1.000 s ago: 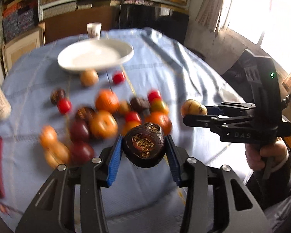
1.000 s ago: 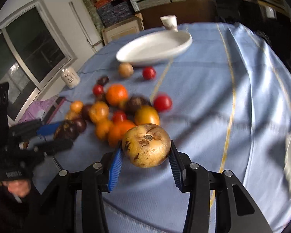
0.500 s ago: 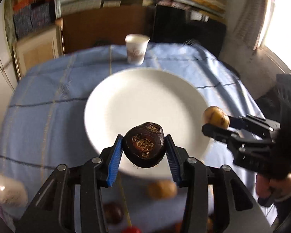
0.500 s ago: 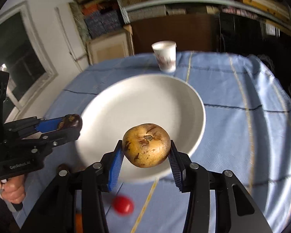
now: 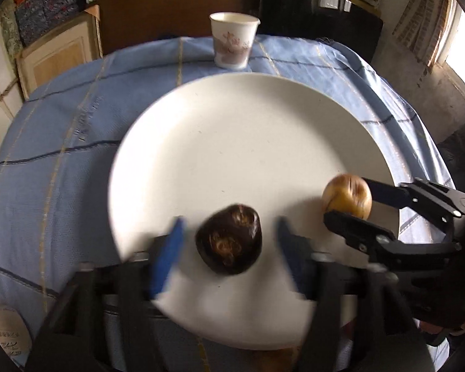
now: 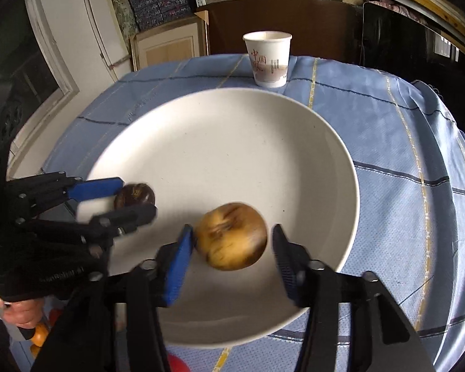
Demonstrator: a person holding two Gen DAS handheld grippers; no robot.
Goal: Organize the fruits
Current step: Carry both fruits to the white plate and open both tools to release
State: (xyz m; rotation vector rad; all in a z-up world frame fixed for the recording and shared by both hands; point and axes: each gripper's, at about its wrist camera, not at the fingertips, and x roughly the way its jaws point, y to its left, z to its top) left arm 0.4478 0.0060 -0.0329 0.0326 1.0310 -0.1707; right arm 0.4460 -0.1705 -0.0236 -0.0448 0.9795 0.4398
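The dark brown fruit (image 5: 228, 243) lies on the near part of the white plate (image 5: 232, 130), between the spread fingers of the left gripper (image 5: 228, 248); clear gaps show on both sides, so neither blue pad (image 5: 167, 259) touches it. The yellow-brown fruit (image 6: 231, 240) sits on the plate's near right part, inside the right gripper (image 6: 229, 249). That gripper's jaws are also spread: the right pad stands apart from the fruit, while the left pad (image 6: 178, 262) lies just against or beside its skin; motion blur prevents a firmer reading. In the left wrist view the yellow-brown fruit (image 5: 347, 197) appears between the right gripper's fingers (image 5: 356, 231).

The plate rests on a blue checked tablecloth (image 6: 403, 142). A paper cup (image 6: 268, 59) stands upright just beyond the plate's far rim. A red fruit (image 6: 176, 364) and an orange fruit (image 6: 38, 336) lie on the cloth, near the plate's near edge.
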